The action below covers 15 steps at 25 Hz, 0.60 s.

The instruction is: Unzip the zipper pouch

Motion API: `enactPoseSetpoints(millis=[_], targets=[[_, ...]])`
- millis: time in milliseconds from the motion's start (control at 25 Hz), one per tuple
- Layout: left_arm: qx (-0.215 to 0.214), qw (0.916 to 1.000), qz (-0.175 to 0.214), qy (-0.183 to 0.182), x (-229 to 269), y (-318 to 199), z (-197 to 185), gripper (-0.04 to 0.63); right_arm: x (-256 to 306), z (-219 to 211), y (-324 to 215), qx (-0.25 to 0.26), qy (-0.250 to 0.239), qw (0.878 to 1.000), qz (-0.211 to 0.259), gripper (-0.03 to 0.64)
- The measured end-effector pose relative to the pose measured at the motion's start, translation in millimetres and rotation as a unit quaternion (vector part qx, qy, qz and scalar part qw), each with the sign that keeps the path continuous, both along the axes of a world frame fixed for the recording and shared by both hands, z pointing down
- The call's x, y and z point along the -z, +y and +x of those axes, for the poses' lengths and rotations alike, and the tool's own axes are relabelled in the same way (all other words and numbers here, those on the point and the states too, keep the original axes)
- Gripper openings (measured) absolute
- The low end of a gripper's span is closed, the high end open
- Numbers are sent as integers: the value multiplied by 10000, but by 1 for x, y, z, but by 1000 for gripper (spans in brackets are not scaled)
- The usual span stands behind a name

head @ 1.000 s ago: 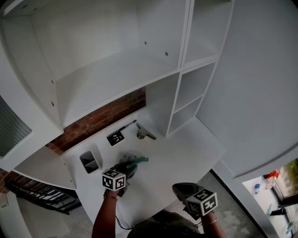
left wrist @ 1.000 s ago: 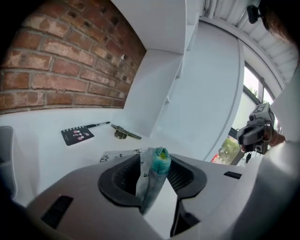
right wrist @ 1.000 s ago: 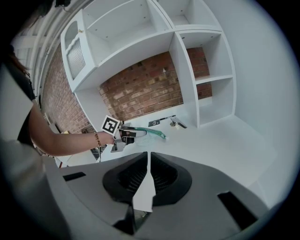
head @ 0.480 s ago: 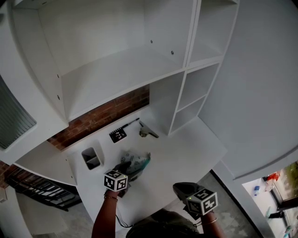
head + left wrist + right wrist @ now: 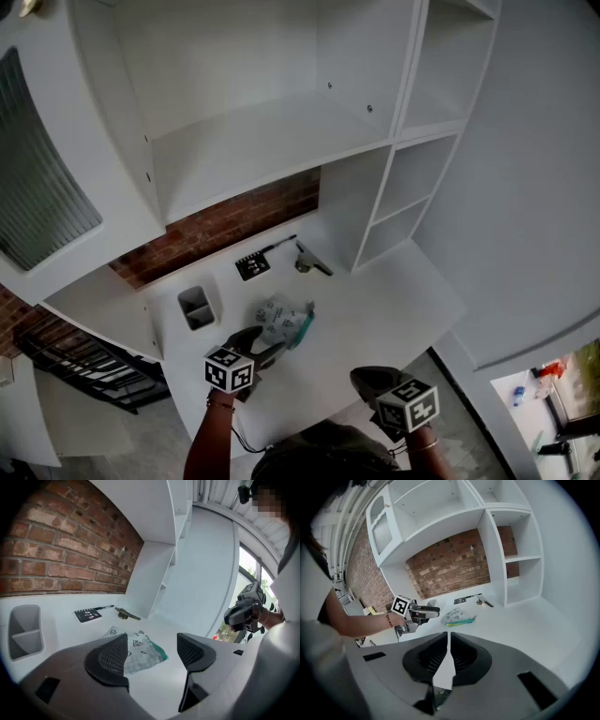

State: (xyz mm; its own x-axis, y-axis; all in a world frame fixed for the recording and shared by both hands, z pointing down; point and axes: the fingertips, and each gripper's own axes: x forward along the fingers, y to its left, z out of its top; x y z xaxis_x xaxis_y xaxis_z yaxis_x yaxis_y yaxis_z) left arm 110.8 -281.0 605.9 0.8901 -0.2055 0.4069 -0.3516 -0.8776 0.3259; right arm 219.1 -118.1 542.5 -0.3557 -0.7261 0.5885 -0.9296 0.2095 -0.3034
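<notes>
Hovering left gripper (image 5: 152, 648), jaws apart, empty, near zipper pouch (image 5: 139, 651)

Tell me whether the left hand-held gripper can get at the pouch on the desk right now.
Probably yes. The left hand-held gripper has its jaws apart and empty, and the pouch lies flat on the desk just ahead of them, with nothing in between.

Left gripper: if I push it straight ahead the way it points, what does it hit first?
Most likely the pouch lying on the desk. It sits just ahead of the left gripper, between its open jaws and nearer the left one. Depth is hard to judge.
</notes>
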Motion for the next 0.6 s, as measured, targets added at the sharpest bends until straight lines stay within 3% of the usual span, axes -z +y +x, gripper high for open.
enactPoseSetpoints(millis=[440, 600], targets=[[448, 9989, 122, 60, 11, 45, -58, 307, 5, -33, -12, 612, 102, 9980, 108, 21], [827, 9963, 206, 78, 14, 58, -89, 265, 8, -45, -18, 688, 184, 9974, 99, 21]])
